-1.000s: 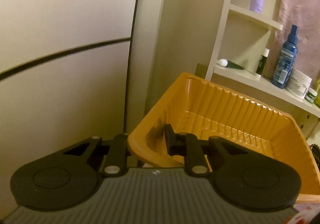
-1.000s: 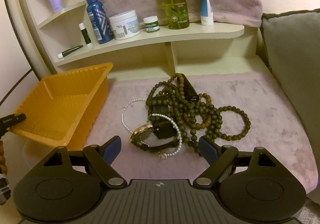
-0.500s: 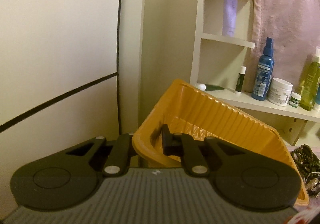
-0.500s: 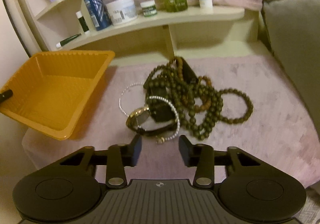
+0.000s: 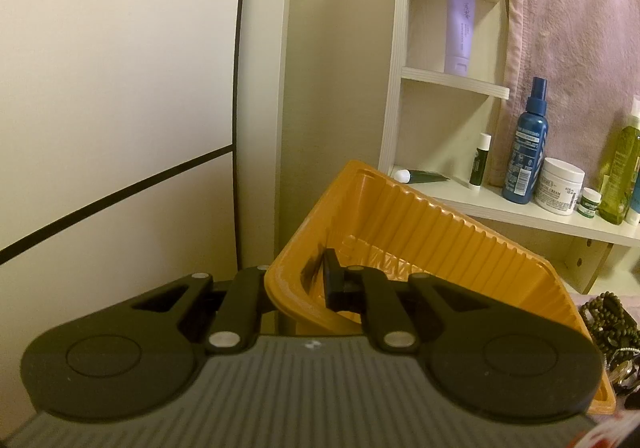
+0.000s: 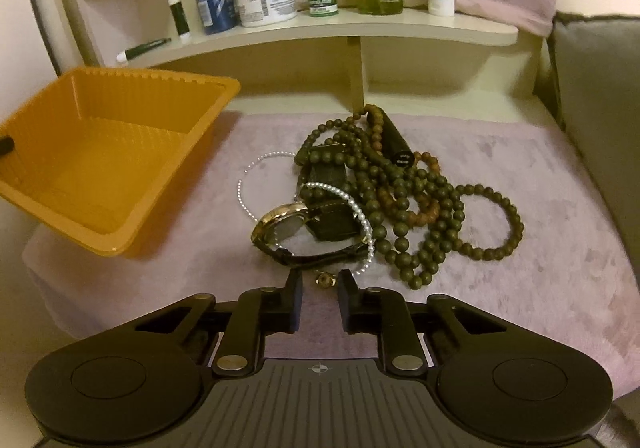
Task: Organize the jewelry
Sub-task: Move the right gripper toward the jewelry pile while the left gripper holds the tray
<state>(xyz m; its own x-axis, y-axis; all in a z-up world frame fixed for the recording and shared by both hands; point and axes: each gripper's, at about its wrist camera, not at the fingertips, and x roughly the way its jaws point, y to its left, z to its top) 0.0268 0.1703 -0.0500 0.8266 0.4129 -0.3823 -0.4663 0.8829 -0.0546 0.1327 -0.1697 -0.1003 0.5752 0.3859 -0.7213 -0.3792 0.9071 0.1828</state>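
Because the left gripper [image 5: 308, 284] is clamped on the near wall of the orange tray [image 5: 460, 248], one finger inside and one outside, the left wrist view shows the tray hanging tilted off that single pinch, its far corner up toward the shelf [image 5: 520, 218]. The wall looks thin and ribbed, so I judge it could flex and slide out of the pads, or the tray could swing and spill whatever is later dropped in. The tray is empty.

From the right wrist view, the right gripper [image 6: 319, 284] sits low at the near edge of the pink mat [image 6: 540, 248], its jaws closing with a small gold ring [image 6: 322, 280] between the tips, not yet visibly pressed. The ring lies just beside the watch [image 6: 288, 228], whose strap touches a pearl bracelet [image 6: 360, 212] and the heap of green beads [image 6: 400, 184] in the middle of the mat. The risk, as I read it, is that the tips pinch the strap or mat pile along with the ring, or squeeze the ring out sideways. A snagged strap would drag the tangled pile toward the mat's near edge. The tray hovers over the mat's left edge, well apart from the pile.
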